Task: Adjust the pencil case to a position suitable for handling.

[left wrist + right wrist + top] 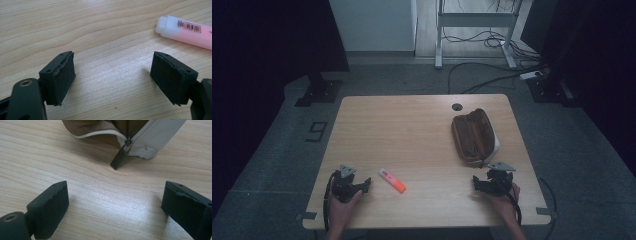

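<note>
Wide bare wood on the table [412, 125] across centre and upper left of the high view, blocked only by the orange marker [392, 181] lower centre-left and the brown pencil case [473, 136] at right, by the cable hole [456, 106].

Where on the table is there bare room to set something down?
The far-left stretch of the table, beyond the highlighter and left of the pencil case, is bare. So is the near middle between the left gripper and right gripper. The right side is crowded.
</note>
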